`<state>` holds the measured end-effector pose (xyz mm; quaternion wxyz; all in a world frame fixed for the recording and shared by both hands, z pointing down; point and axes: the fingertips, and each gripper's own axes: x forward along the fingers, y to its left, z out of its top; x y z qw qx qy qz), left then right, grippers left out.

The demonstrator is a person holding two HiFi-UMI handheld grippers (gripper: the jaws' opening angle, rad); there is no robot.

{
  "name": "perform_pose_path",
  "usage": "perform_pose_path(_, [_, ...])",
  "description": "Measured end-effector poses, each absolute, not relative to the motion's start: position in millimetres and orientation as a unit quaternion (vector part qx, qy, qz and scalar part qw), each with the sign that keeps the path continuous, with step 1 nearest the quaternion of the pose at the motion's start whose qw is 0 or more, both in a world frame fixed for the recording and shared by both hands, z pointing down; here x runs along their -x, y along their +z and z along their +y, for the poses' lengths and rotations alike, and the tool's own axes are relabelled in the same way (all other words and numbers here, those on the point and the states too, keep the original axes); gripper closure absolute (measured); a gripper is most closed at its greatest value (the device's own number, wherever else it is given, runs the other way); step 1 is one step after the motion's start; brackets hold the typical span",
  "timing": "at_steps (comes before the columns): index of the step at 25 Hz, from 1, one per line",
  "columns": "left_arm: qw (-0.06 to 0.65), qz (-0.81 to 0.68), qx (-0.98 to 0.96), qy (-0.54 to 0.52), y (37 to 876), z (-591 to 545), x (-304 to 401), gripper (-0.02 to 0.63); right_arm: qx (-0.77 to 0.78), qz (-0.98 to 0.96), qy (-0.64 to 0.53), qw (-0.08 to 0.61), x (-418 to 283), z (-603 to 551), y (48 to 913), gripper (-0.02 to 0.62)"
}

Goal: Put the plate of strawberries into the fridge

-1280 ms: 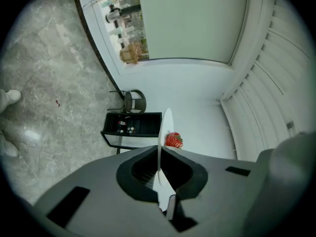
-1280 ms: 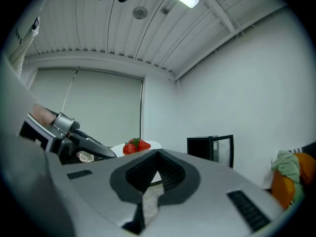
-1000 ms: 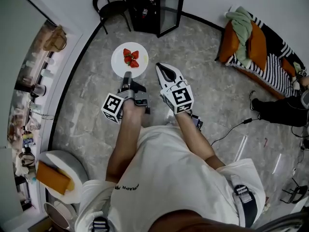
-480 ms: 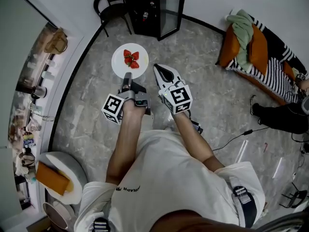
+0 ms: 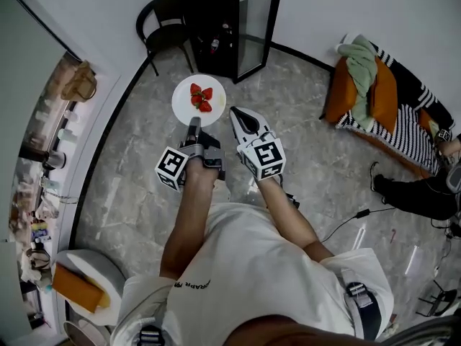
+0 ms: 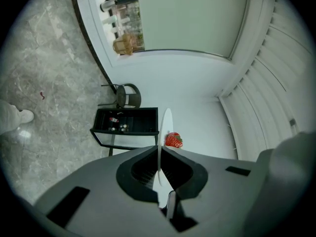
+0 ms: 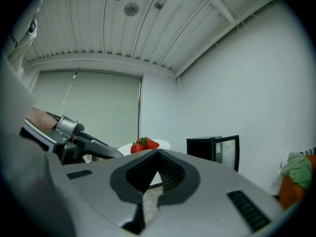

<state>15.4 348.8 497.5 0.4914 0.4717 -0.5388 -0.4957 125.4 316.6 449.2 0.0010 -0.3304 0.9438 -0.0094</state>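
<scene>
A white plate (image 5: 183, 104) with three strawberries (image 5: 201, 97) is held level above the grey marble floor. My left gripper (image 5: 193, 125) is shut on its near rim. The left gripper view shows the plate (image 6: 166, 122) edge-on between the jaws, with a strawberry (image 6: 173, 140) beside it. My right gripper (image 5: 240, 114) hangs just right of the plate, shut and holding nothing. The right gripper view shows the strawberries (image 7: 144, 144) past its tip. The small black fridge (image 5: 225, 16) stands ahead against the wall, its glass door (image 5: 257, 21) swung open.
A black chair (image 5: 161, 21) stands left of the fridge. An orange cushion and striped bedding (image 5: 378, 74) lie at the right, with a person (image 5: 432, 193) beside them and a cable (image 5: 346, 197) on the floor. A cluttered counter (image 5: 50, 121) runs along the left.
The person has stepped forward: the fridge is closer and fuller in view. The plate stays in the left gripper, the right gripper beside it.
</scene>
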Motion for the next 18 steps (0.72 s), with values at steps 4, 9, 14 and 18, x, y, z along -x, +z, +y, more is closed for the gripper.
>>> perform_pose_path(4, [0.498, -0.534, -0.477, -0.489, 492, 302, 6, 0.597, 0.335, 0.942, -0.017, -0.005, -101, 276, 449, 0.584])
perform_pose_path(9, [0.505, -0.527, -0.487, -0.479, 486, 246, 33, 0.597, 0.343, 0.939, -0.029, -0.008, -69, 224, 450, 0.584])
perform_pose_path(14, [0.521, -0.520, -0.486, -0.471, 494, 202, 57, 0.597, 0.363, 0.931, -0.033, -0.015, -44, 176, 456, 0.584])
perform_pose_path(18, [0.528, -0.515, -0.490, -0.464, 495, 168, 77, 0.597, 0.384, 0.923, -0.030, -0.014, -31, 142, 455, 0.584])
